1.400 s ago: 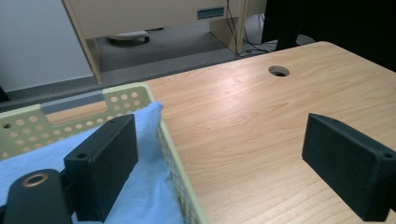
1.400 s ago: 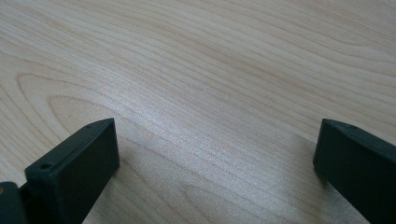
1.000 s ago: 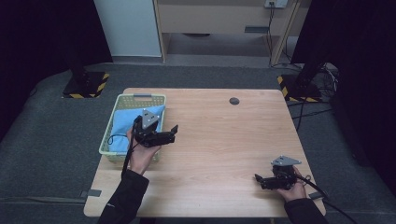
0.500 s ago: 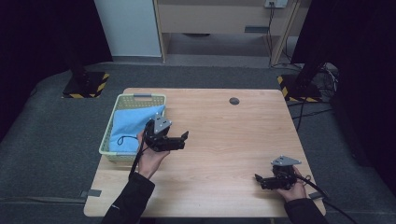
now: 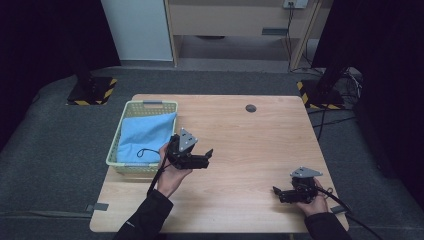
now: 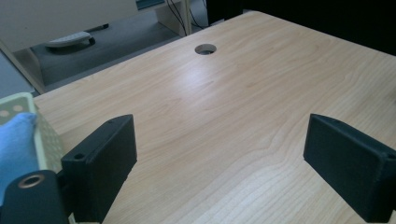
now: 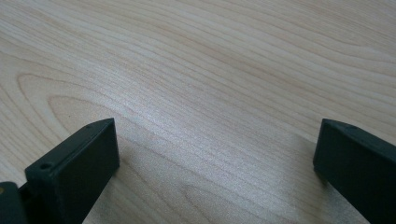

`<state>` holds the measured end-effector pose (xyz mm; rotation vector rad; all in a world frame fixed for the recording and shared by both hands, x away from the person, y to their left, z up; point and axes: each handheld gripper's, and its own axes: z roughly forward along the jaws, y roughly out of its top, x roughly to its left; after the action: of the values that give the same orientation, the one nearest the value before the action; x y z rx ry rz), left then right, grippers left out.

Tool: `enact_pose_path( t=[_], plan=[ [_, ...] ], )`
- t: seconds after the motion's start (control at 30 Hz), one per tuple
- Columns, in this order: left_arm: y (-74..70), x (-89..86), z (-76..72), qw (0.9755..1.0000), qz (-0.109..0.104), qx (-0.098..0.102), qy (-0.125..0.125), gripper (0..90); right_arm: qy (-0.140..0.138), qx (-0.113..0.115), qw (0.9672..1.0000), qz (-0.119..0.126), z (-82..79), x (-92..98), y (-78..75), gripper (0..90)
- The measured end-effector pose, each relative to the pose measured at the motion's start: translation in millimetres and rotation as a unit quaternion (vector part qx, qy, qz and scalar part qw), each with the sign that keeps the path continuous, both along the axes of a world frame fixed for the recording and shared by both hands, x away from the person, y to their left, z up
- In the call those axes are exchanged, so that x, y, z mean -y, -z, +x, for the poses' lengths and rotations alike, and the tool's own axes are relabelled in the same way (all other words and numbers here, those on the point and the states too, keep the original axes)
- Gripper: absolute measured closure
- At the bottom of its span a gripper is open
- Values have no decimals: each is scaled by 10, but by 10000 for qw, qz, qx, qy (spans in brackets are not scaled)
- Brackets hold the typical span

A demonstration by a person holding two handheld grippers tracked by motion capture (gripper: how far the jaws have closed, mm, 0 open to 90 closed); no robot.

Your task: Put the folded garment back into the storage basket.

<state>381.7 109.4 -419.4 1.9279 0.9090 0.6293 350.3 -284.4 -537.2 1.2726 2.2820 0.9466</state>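
A pale green basket (image 5: 119,136) stands at the table's left edge with a folded blue cloth (image 5: 148,136) lying in it. My left gripper (image 5: 208,155) is just right of the basket, above the bare wood, open and empty. In the left gripper view the jaws stand wide apart (image 6: 219,154) over the tabletop, with the basket's corner (image 6: 44,140) and the blue cloth (image 6: 14,140) at the left edge. My right gripper (image 5: 275,192) rests low near the table's front right, open with nothing between its jaws (image 7: 215,163).
A round cable hole (image 5: 250,108) sits in the wooden table (image 5: 250,150) near its far edge; the hole (image 6: 205,48) also appears in the left gripper view. Beyond the table stand a white panel, a wooden cabinet and two stand bases with yellow-black stripes.
My left gripper has drawn away from the basket, moving right and toward the person over the bare wood. The cloth stays in the basket. The right gripper has not moved.
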Motion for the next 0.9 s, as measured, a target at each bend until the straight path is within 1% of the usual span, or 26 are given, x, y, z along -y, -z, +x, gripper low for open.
enact_pose_path(
  t=[0.13,0.3,0.37,0.47,0.5,0.73,0.9],
  plan=[
    [50,89,-32,9998,78,-50,151,88,0,0,10000,2,0,0,0,3],
    [96,184,-68,9994,180,-60,300,88,16,-9,10000,9,-4,-2,0,3],
    [114,215,-81,9993,192,-63,326,88,14,-5,10000,6,-4,-1,0,3],
    [146,255,-97,9990,184,-122,389,88,18,-9,10000,8,-5,-1,0,3],
    [154,265,-103,9987,231,-136,422,88,16,-6,10000,6,-5,-1,0,3],
    [236,361,-144,9979,273,-226,546,88,21,-10,10000,7,-6,-1,-1,3],
    [297,399,-169,9972,346,-344,566,88,19,-7,10000,2,-6,0,-1,3]
  ],
)
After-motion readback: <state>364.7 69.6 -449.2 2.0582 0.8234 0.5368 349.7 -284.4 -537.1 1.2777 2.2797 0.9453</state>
